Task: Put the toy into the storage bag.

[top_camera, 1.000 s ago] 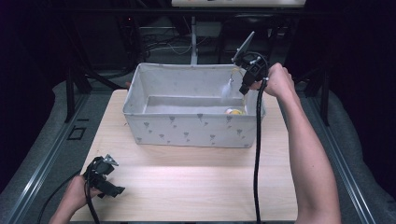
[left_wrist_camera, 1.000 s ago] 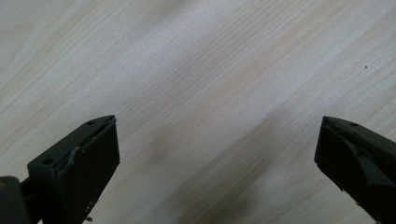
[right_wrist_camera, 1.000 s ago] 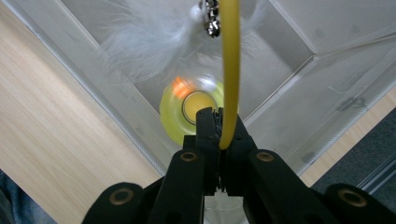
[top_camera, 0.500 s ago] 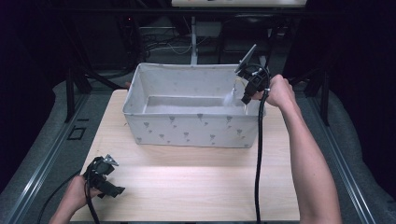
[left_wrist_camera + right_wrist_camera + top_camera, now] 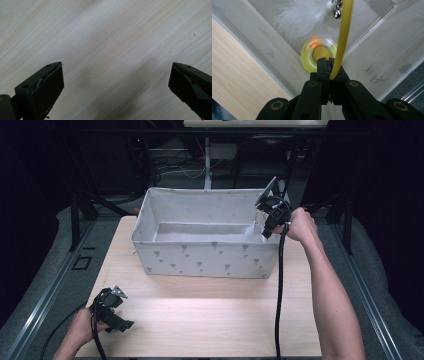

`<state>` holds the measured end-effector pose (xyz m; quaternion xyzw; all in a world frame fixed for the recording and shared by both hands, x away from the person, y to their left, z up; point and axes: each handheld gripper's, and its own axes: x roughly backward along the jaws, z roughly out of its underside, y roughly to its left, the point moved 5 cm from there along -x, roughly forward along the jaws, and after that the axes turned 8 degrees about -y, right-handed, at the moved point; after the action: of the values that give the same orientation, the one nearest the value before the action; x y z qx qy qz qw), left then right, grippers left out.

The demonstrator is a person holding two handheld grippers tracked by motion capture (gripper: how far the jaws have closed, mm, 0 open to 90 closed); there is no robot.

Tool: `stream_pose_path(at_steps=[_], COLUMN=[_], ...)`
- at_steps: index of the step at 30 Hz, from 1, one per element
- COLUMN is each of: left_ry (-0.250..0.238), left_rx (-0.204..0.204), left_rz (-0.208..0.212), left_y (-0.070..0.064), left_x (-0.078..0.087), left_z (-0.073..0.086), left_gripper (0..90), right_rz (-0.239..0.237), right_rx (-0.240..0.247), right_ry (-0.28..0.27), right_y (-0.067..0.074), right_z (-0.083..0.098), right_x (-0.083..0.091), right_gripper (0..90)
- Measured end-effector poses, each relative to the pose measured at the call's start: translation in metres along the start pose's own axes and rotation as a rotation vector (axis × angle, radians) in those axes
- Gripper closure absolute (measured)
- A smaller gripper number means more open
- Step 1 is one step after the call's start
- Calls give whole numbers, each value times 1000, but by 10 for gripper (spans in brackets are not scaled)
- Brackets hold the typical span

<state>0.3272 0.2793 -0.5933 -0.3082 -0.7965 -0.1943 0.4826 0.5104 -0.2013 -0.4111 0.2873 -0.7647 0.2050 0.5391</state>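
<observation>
In the right gripper view, the right gripper (image 5: 329, 68) is seen with its jaws pressed together on the end of a yellow rod (image 5: 342, 37) that rises from bottom centre to the top edge of the frame. Beyond the jaw tips, a white feather tuft (image 5: 299, 17) and a small metal bell (image 5: 337, 12) are seen near the top, and a blurred yellow disc (image 5: 308, 56) lies at centre on the floor of the white fabric bin (image 5: 257, 47); the whole is judged to be a feather wand toy being lowered into the bin.

For the step to be done well, the rod should be kept clamped until the feather end rests on the bin floor, then laid down along it, clear of the rim, before release.

In the high view, the left gripper (image 5: 111, 312) is seen at lower left on the wooden table (image 5: 210, 320), jaws held wide apart with nothing between them, well apart from the bin (image 5: 205, 260). At upper right, the right gripper (image 5: 270, 217) hangs over the bin's right end.
</observation>
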Motion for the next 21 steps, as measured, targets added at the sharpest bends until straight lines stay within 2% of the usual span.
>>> stream_pose_path(at_steps=[12, 17, 21], left_ry=[2, 1, 0], left_rx=[1, 2, 2], left_rz=[-2, -2, -2], left_y=[0, 0, 0], left_x=[0, 0, 0], left_z=[0, 0, 0], left_gripper=[3, 3, 3], right_rz=[6, 7, 2], right_rx=[-28, -32, -35], right_ry=[25, 33, 19], right_y=[-5, -5, -5], right_z=[12, 12, 12], right_x=[-16, -15, -14], right_gripper=[880, 878, 859])
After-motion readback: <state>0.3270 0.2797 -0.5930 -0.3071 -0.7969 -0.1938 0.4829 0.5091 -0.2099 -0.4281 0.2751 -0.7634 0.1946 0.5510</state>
